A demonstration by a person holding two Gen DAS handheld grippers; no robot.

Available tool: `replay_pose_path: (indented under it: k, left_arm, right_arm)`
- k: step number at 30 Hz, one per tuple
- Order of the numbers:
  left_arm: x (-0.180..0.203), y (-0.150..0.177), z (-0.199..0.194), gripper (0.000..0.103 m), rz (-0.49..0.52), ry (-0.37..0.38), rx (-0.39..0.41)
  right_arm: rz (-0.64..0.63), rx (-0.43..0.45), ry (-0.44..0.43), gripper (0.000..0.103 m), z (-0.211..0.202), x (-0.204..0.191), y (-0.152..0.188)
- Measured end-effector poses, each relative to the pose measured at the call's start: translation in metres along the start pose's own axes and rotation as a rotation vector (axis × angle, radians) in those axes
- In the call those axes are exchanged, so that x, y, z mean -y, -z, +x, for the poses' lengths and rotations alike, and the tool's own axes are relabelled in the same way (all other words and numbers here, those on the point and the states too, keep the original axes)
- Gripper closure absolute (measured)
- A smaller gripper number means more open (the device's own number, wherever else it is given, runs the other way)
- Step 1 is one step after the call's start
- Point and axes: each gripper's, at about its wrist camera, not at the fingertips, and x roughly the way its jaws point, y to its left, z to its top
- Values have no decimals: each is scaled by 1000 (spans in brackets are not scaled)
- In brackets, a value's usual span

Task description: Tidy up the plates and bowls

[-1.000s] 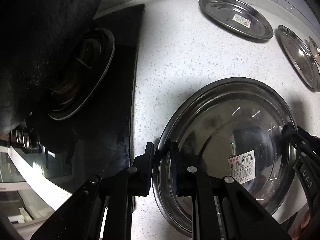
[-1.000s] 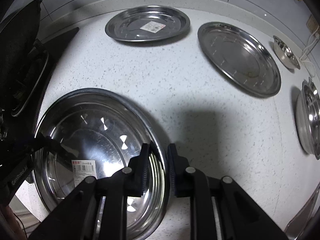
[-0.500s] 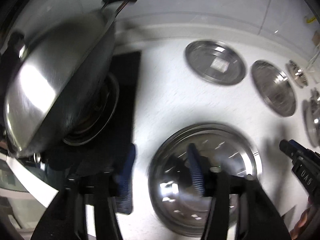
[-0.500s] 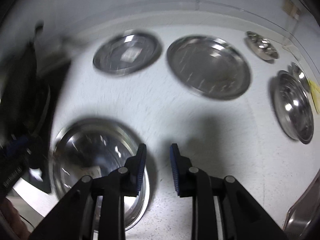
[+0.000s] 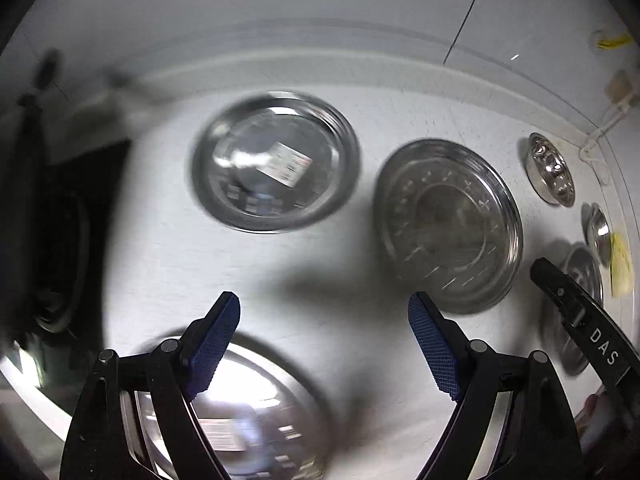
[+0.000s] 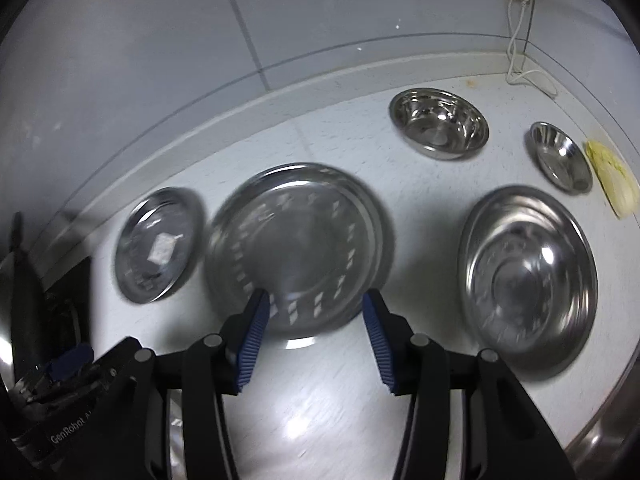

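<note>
Several steel plates and bowls lie on a white speckled counter. My left gripper [image 5: 324,344] is open and empty above the counter, with a large labelled plate [image 5: 240,420] under it. Ahead lie a smaller labelled plate [image 5: 276,164] and a wide flat plate [image 5: 448,224]. My right gripper [image 6: 316,336] is open and empty at the near rim of that flat plate [image 6: 300,248]. The smaller labelled plate [image 6: 160,244] is to its left. A deep plate [image 6: 528,276] is to its right, with two bowls [image 6: 440,122] [image 6: 560,156] behind.
A black stove [image 5: 60,232] with a dark pan sits at the left. A tiled wall [image 6: 280,20] runs behind the counter, with a socket and white cable [image 6: 516,20] at the back right. A yellow cloth [image 6: 612,176] lies at the far right.
Both grippers let go of the large labelled plate, opened, and rose back. The views have swung right toward the other plates and bowls.
</note>
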Motion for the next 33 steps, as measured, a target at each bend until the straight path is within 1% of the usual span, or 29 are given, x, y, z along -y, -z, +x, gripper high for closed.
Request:
replay_pose_path:
  k: [3,6,9,11,15,16,17,18,19,20,21,22,23,24,25,27,31,33]
  left_arm:
    - [20,-7,21,21,-62,3,-71]
    - [26,-10,36,21,-110,-12,-108]
    - [32,-16,51,21,-154,-34,-138]
    - [35,-21,61,21,-183,-28,-166]
    - [42,-29,80,22,-209,-5,-222]
    - [44,-29,87,22,-216,13,-245]
    - [46,-29,92,25,-219,26,-263]
    - [50,-30,98,33,-209,15,-274]
    - [57,-31,96,41,-176,-10,-256]
    - [64,-33,93,56,-134,-40,-240]
    - [68,-34,93,65,-106,-83,-247]
    - [67,-36,91,69,-104,-88,-241]
    - [64,-39,87,80,-117,-87,-232]
    - [59,-41,84,86,-128,-79,-228]
    - [52,-43,81,88,-136,-50,-237]
    - [47,-43,76,90,-131,-29,-245]
    - [43,-30,51,90,-97,-48,-218]
    - [38,-21,36,90,-88,-51,-200]
  right_arm:
    - [-27,-38,25,56,29,12,-22]
    - [-57,-70,56,56,56,24,-40]
    - [-71,-109,65,56,80,35,-52]
    - [-76,-130,58,56,93,38,-58]
    - [-104,-165,70,56,113,40,-62]
    - [-115,-168,66,54,115,39,-61]
    - [-134,-157,65,57,116,38,-61]
    - [-157,-153,68,61,117,35,-60]
    - [-188,-146,76,69,117,31,-58]
    - [-205,-142,69,83,116,28,-57]
    - [-215,-140,95,84,116,25,-55]
    - [-219,-136,114,84,116,25,-54]
    - [-210,-137,116,85,116,28,-53]
    - [-190,-139,105,87,115,32,-52]
    - [-175,-140,91,88,113,37,-51]
    - [-175,-145,81,90,111,39,-45]
    - [-221,-119,115,91,96,26,-29]
    - [-229,-97,104,93,81,20,-21]
